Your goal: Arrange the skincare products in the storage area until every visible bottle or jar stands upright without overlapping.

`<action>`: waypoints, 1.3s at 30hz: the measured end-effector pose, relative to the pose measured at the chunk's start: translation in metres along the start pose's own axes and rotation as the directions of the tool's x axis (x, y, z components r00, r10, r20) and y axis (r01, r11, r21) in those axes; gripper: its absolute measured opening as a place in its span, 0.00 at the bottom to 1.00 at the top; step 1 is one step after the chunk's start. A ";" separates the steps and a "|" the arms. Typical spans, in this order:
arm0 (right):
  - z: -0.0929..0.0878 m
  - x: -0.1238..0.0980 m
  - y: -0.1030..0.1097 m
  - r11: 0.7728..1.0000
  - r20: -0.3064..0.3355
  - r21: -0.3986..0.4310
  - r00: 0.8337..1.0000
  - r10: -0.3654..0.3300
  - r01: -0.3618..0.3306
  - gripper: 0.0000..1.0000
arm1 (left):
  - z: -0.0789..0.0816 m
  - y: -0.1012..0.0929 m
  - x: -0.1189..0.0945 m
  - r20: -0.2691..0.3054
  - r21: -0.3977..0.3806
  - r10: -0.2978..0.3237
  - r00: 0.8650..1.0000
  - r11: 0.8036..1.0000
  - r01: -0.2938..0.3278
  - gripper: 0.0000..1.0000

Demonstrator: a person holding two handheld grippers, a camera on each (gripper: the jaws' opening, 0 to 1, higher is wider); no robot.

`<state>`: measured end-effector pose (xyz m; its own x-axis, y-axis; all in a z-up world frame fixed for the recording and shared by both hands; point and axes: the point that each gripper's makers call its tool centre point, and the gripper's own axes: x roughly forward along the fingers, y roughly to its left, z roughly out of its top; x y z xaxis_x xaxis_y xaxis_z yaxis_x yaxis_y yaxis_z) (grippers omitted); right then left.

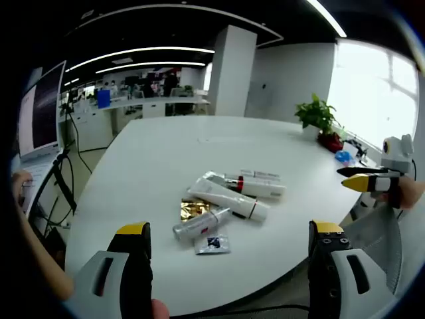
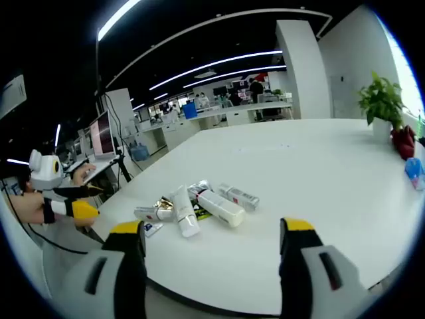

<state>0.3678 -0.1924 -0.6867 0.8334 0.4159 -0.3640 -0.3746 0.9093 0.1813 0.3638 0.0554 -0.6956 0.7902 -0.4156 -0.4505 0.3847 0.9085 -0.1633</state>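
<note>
Left gripper view: skincare tubes lie flat in a touching heap on the white counter, well ahead of the left tongs and right tongs, both released and empty.

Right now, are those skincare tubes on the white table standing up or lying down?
Lying down. The skincare tubes rest on their sides in a loose pile on the white table, some overlapping; none stands upright.

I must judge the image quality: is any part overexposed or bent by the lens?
Left gripper view: the window is blown out white, and the table edge curves from fisheye distortion. Right gripper view: the ceiling lights bow into arcs; the tubes stay evenly lit.
</note>
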 end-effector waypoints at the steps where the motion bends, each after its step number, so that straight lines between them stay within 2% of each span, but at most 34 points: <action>1: 0.000 0.000 0.000 1.000 -0.001 -0.001 1.000 -0.001 0.001 0.84 | 0.000 0.000 0.000 0.000 0.000 0.000 1.000 1.000 0.000 0.97; 27: -0.003 0.001 -0.002 1.000 -0.020 -0.008 1.000 -0.004 0.004 0.83 | 0.000 -0.001 0.000 0.002 0.004 -0.007 1.000 1.000 0.007 0.97; 34: -0.009 0.005 0.006 0.999 -0.066 -0.035 0.998 0.018 -0.020 0.83 | 0.001 -0.001 0.000 0.000 0.000 -0.009 1.000 1.000 0.009 0.97; 39: -0.013 0.007 0.008 0.999 -0.101 -0.024 0.995 0.024 -0.027 0.83 | 0.000 0.000 0.000 -0.004 0.004 -0.008 1.000 1.000 0.008 0.97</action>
<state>0.3658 -0.1820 -0.6999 0.7789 0.4369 -0.4500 -0.4064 0.8980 0.1685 0.3640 0.0553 -0.6961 0.7852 -0.4222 -0.4530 0.3927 0.9051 -0.1630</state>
